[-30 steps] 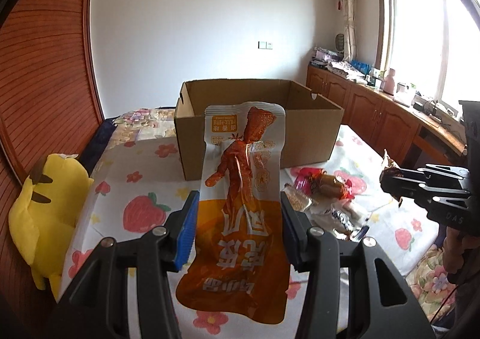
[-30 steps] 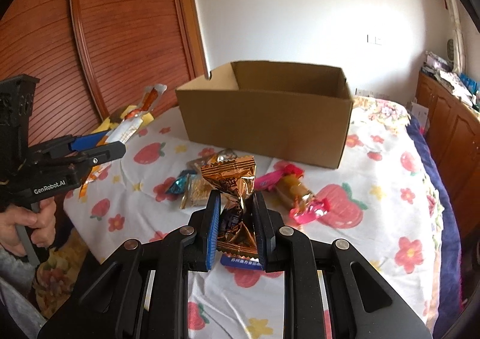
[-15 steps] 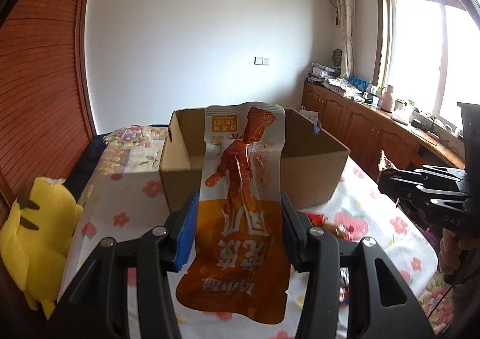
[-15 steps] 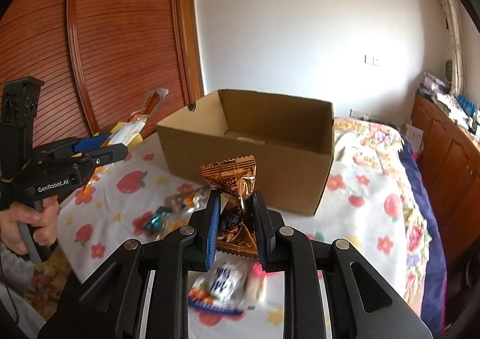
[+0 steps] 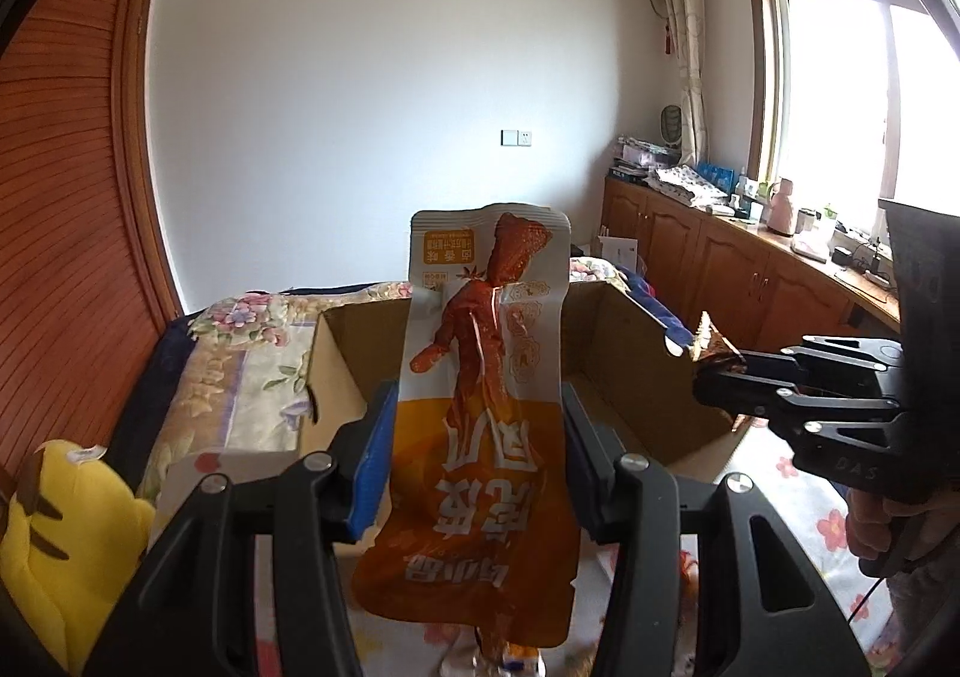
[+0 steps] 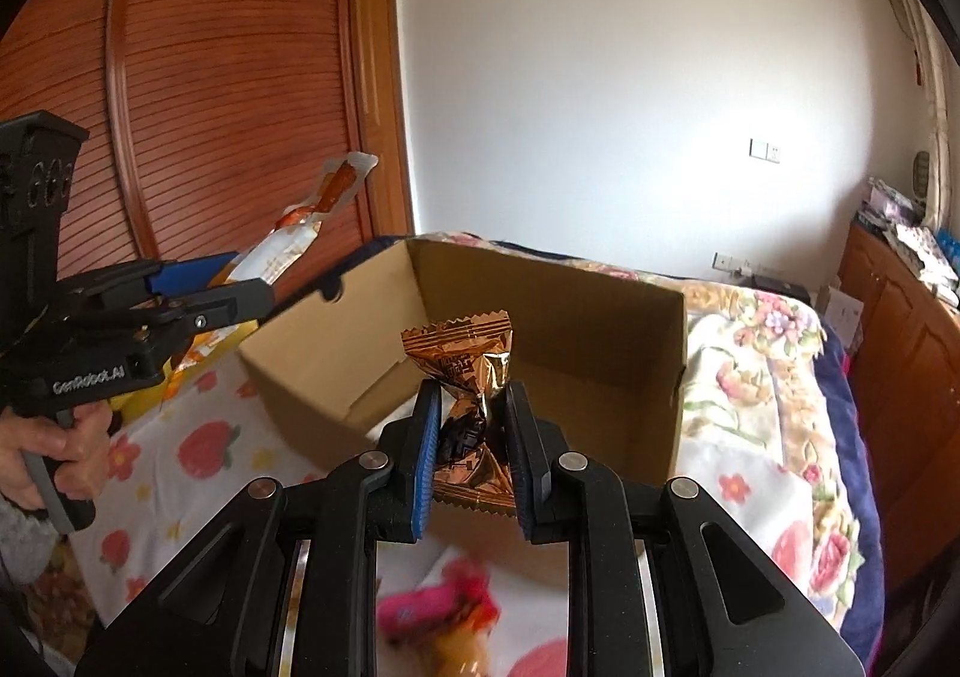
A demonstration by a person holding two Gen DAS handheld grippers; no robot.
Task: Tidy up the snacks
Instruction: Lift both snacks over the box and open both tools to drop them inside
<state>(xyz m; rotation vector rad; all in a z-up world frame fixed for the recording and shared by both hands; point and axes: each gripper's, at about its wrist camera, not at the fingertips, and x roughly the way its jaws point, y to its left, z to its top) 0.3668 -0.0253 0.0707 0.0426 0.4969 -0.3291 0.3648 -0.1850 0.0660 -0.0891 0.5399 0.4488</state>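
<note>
Left wrist: our left gripper (image 5: 474, 437) clamps an orange-white snack pouch (image 5: 480, 413), print unreadable, above the open cardboard box (image 5: 630, 353). Right wrist: our right gripper (image 6: 471, 437) pinches a bronze candy (image 6: 471, 377) at the box's near wall; "GenRobot.AI" shows on the other tool.

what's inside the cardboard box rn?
The cardboard box shows only bare brown walls and some floor. The near floor is hidden behind the front wall, the copper candy in the right claw, and the orange pouch.
</note>
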